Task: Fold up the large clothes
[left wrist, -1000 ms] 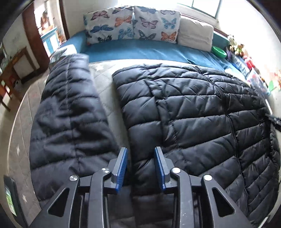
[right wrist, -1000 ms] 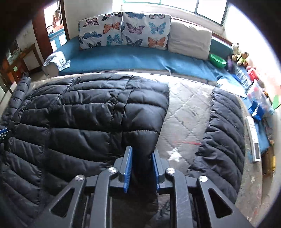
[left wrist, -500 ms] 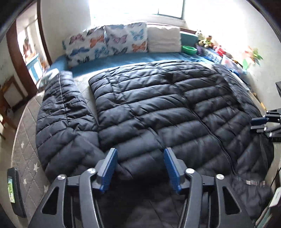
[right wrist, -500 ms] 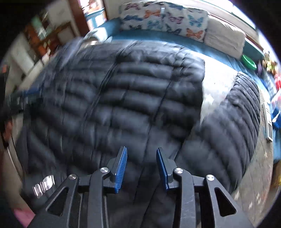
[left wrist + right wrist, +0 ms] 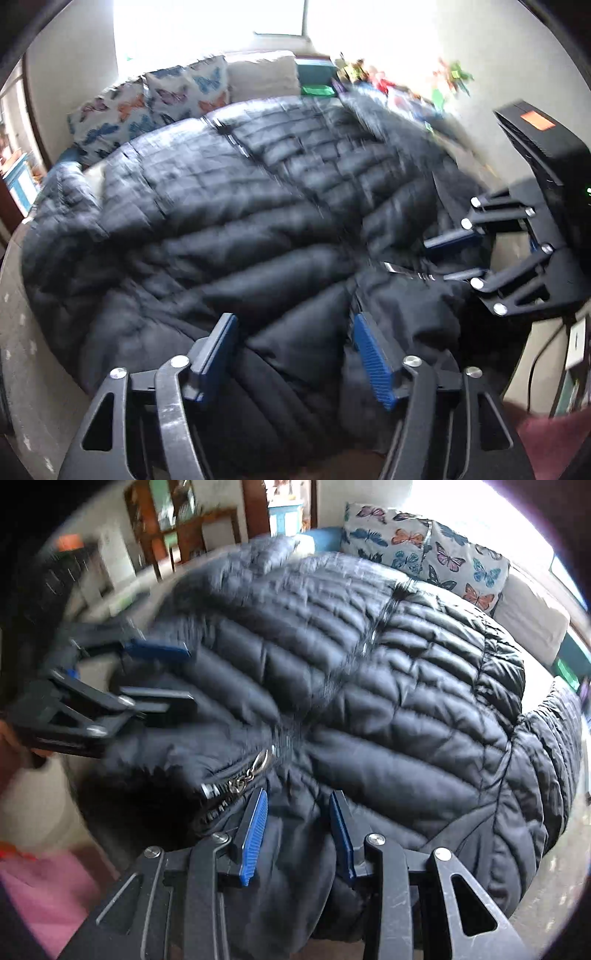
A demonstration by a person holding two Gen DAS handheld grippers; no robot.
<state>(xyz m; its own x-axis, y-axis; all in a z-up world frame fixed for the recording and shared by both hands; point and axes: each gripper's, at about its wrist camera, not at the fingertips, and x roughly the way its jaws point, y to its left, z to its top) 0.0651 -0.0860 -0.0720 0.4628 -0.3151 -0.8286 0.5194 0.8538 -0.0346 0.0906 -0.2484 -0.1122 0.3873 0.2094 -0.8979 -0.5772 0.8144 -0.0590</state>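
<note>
So we are barely started: the black puffer jacket (image 5: 258, 221) lies spread flat on the bed (image 5: 22, 354), sleeves out, unfolded. Our left gripper (image 5: 291, 350) and right gripper (image 5: 297, 827) both hover spread at its near hem, pinching nothing; every fold remains.

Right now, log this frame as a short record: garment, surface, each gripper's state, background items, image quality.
garment: black quilted puffer jacket, spread out, zipper pull showing near the hem end
surface: pale quilted mat
left gripper: fingers apart, jacket fabric between them, not clamped
right gripper: fingers apart, over the jacket beside the zipper
grippers relative: close together at the same end, each visible in the other's view
background: butterfly cushions, plain cushion
image quality: motion blur in both views
</note>
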